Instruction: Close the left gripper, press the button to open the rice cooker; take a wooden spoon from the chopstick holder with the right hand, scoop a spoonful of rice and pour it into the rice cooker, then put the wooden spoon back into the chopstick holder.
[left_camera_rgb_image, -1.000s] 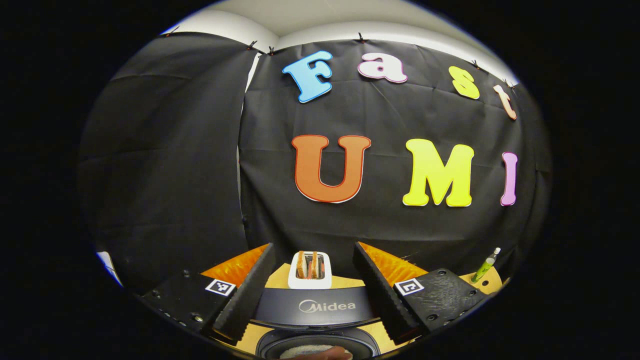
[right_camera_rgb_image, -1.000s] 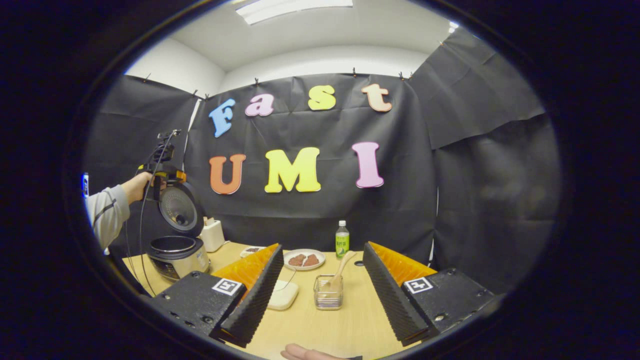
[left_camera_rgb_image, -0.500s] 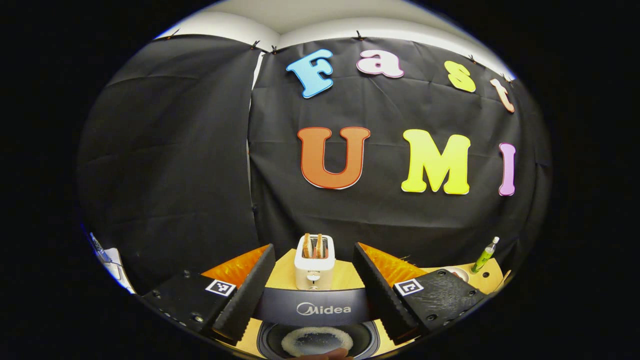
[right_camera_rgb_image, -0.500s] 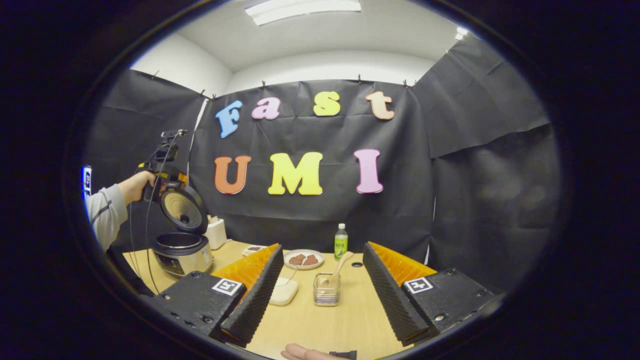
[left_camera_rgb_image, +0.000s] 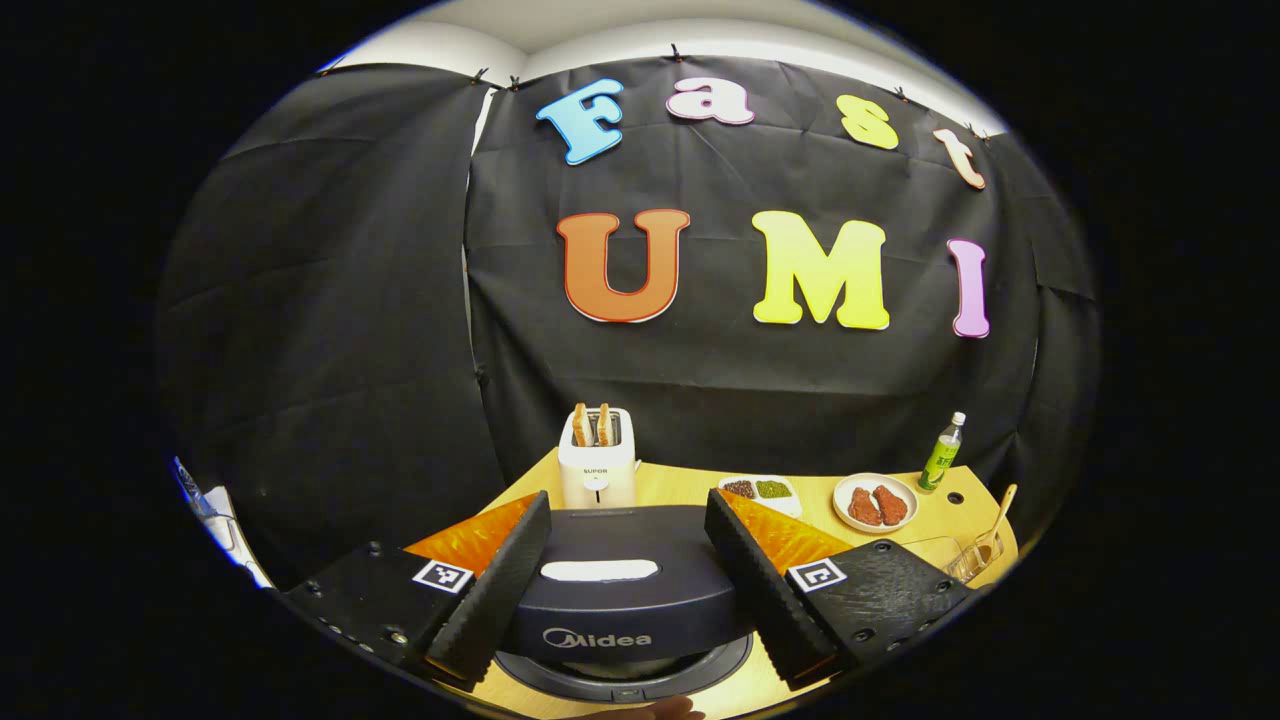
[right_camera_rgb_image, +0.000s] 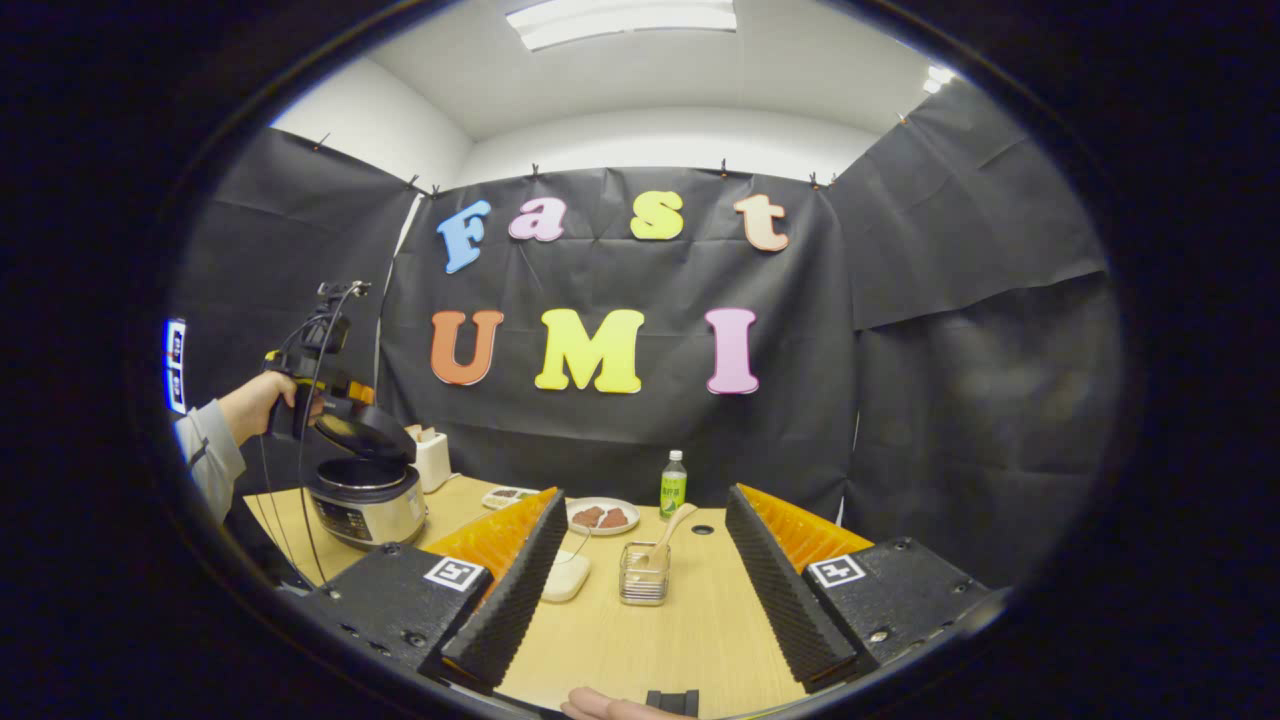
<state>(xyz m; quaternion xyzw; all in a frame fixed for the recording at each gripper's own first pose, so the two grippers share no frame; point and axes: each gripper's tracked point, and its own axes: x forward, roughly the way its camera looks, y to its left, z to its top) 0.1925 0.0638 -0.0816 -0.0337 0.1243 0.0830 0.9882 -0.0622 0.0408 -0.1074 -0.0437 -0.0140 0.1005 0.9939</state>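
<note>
Left gripper view: fingers (left_camera_rgb_image: 626, 585) spread wide, straddling the rice cooker lid (left_camera_rgb_image: 625, 590), now swung down far lower than a second ago, hiding the pot; toaster (left_camera_rgb_image: 597, 458) just beyond.

Right gripper view: fingers (right_camera_rgb_image: 640, 580) spread wide, holding nothing. Between them, farther out on the counter (right_camera_rgb_image: 640, 640), chopstick holder (right_camera_rgb_image: 643, 587) with wooden spoon (right_camera_rgb_image: 666, 530), handle leaning up-right. Far left, lid (right_camera_rgb_image: 362, 436) tilted half down over rice cooker (right_camera_rgb_image: 365, 500).
</note>
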